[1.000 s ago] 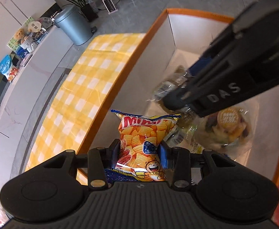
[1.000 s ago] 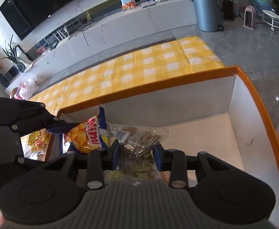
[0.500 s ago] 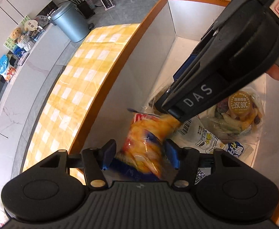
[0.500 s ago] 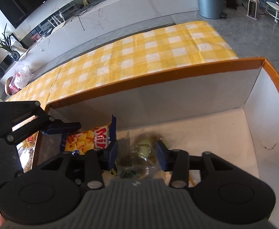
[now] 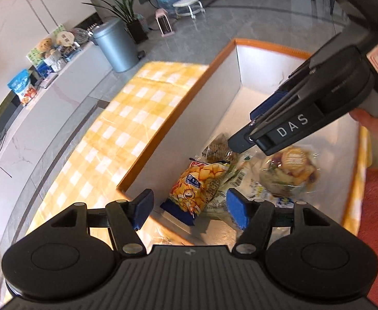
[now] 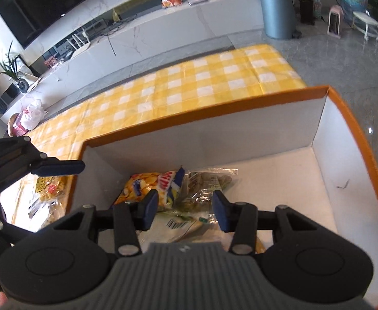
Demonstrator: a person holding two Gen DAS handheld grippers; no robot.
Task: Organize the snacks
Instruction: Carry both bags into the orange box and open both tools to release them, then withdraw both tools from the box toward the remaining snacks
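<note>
A yellow puffed-snack bag (image 5: pixel 196 186) lies flat in the white box with an orange rim (image 5: pixel 189 103), free of any grip. My left gripper (image 5: pixel 190 210) hovers above it with its jaws opening and nothing pressed between the pads. A clear packet of brown snacks (image 6: pixel 207 183) rests beside the yellow bag (image 6: pixel 147 184) on the box (image 6: pixel 214 111) floor. My right gripper (image 6: pixel 185 210) hangs open over that pile, pads touching nothing. It reaches in from the right in the left wrist view (image 5: pixel 245 131). The left gripper's fingers (image 6: pixel 59 166) show at the left edge.
A round clear pack of mixed dried fruit (image 5: pixel 289 170) and a white packet (image 5: pixel 261 191) also lie in the box. A yellow checked cloth (image 6: pixel 189 87) covers the table. More snacks (image 6: pixel 46 188) sit outside the box's left wall. A hand (image 5: pixel 375 124) holds the right gripper.
The left gripper opened, let the yellow bag fall into the box, then rose and drew back. The right gripper let go of the clear packet, which now lies on the box floor.
</note>
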